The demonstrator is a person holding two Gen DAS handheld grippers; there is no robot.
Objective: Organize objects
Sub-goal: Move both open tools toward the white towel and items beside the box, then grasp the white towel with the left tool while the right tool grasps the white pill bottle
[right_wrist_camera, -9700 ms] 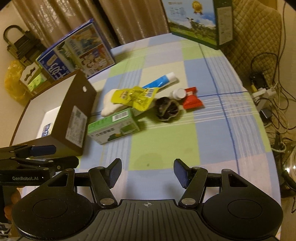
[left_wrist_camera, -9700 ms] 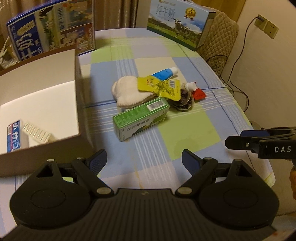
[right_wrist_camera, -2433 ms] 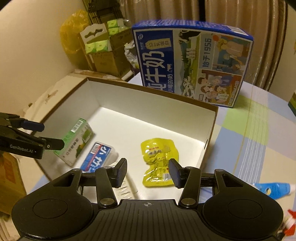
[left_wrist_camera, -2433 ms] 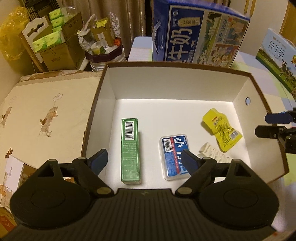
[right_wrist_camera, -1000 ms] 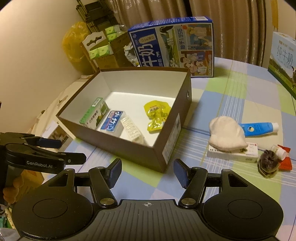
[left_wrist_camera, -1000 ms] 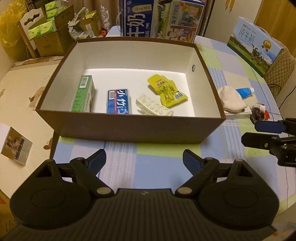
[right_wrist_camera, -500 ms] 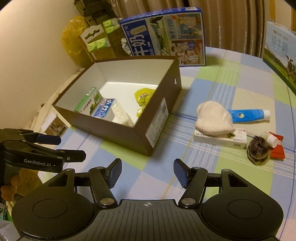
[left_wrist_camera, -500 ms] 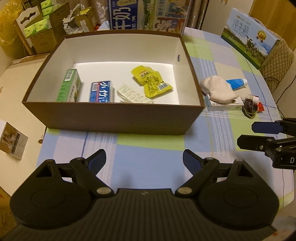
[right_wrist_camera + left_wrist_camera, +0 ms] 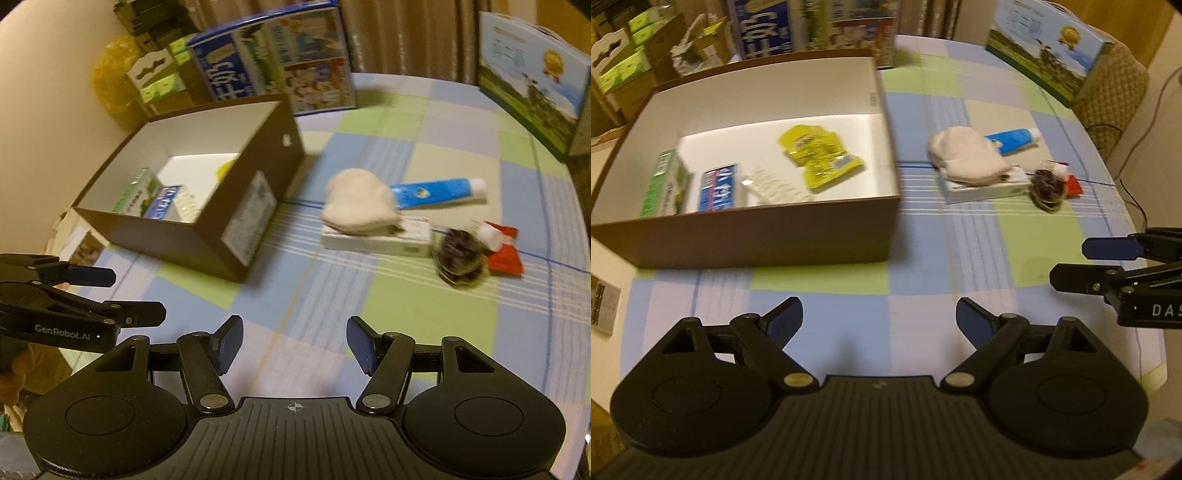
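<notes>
Both tools idle above the checked tablecloth (image 9: 923,229). Left gripper (image 9: 879,319) spread wide, nothing between its blue pads; right gripper (image 9: 293,343) likewise released and empty.

Open brown cardboard box with white lining (image 9: 746,236) sits at the table's left side. Already inside: 1 green carton (image 9: 665,181), 1 blue-and-white pack (image 9: 718,186), 1 white ribbed strip (image 9: 772,184), 1 yellow crinkled foil pouch (image 9: 818,157).

Left to sort, in a cluster right of the box and apart from it: a white cloth bundle (image 9: 356,203) resting on a flat white rectangular carton (image 9: 376,238); a blue toothpaste tube with white cap (image 9: 437,192) just behind, its near end tucked under the cloth; a dark round crinkled object (image 9: 458,260) touching a red packet (image 9: 504,254) and a small white cap-like piece I can't identify through the blur.

Judgement: step in hand is reaching for the next piece; roughly half done.

- The cloth is on top, so it should go first; it is soft, so pinch deep into the bulk, not the edge.
- Risk: lifting it may drag the tube or shift the carton beneath.
- Right gripper sits closer to the cluster; a top-down approach seems best.
- Clear the box wall before releasing.
</notes>
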